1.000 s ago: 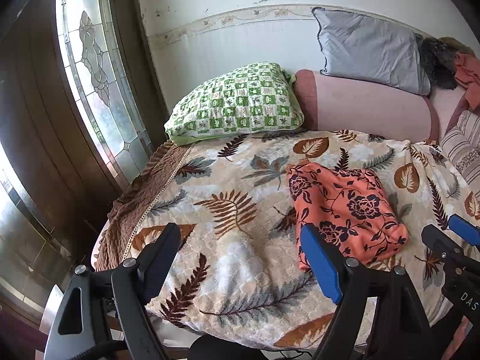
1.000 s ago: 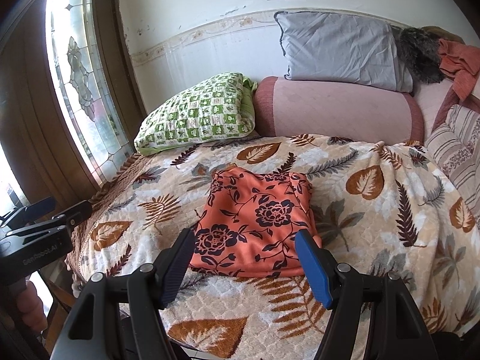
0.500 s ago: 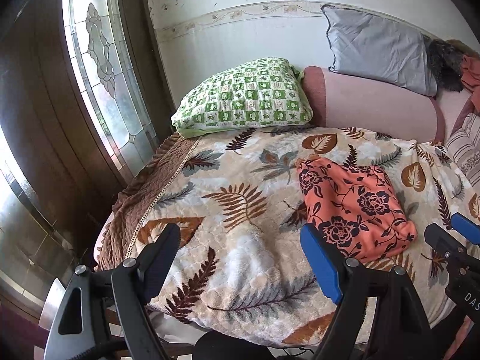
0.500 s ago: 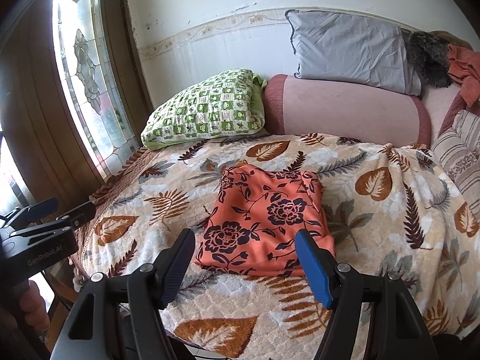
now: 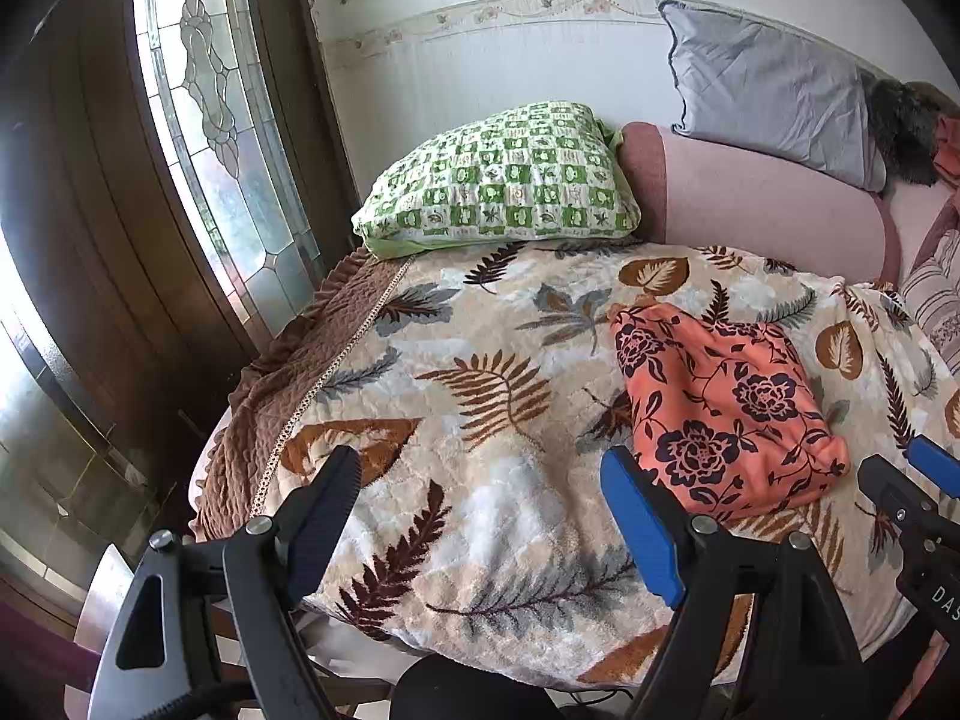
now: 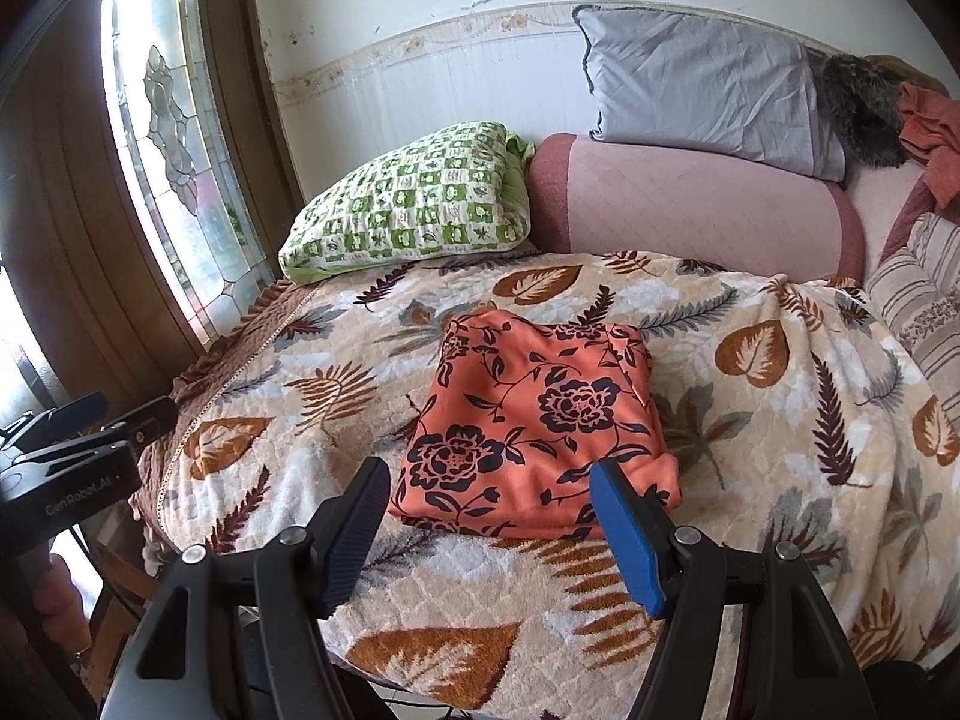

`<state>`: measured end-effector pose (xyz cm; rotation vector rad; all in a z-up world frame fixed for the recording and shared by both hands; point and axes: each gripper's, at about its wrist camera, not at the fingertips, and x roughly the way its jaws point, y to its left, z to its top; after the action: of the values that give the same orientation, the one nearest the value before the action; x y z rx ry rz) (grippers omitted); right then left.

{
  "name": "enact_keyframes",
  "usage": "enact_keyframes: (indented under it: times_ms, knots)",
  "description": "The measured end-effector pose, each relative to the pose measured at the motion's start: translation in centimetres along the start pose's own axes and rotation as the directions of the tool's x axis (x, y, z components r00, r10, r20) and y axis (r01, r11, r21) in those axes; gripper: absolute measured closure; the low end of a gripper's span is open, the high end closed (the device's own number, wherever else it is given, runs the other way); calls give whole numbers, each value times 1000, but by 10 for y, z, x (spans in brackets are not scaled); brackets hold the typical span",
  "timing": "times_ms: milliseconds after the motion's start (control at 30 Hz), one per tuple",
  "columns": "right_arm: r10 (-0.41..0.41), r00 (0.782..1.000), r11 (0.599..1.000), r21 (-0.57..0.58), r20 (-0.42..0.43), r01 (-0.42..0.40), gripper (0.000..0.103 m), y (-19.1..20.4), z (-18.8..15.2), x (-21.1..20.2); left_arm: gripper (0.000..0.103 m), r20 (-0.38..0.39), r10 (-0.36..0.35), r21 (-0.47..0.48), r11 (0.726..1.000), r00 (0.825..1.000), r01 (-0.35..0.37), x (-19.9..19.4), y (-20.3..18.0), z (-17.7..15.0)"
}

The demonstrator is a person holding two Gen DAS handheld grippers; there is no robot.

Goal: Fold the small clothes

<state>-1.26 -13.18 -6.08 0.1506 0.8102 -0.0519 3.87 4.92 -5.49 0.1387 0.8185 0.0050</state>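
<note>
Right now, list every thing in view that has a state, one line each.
orange floral garment: folded into a rough rectangle, lying flat on the blanket, not gripped.
left gripper: open, nothing between its fingers, above the blanket beside the garment.
right gripper: open, empty, just short of the garment's near edge.
leaf-print blanket: spread over the bed.
green checked pillow: lying at the head end.
grey pillow: propped against the wall.
</note>
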Motion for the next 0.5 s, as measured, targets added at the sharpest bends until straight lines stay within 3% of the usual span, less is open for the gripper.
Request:
enact_keyframes:
  times_ms: [500]
  knots:
    - [0, 1000, 1000, -2, -23, 0, 31, 4, -4, 11, 21, -24, 2, -4, 1000, 1000, -3, 13, 3, -4]
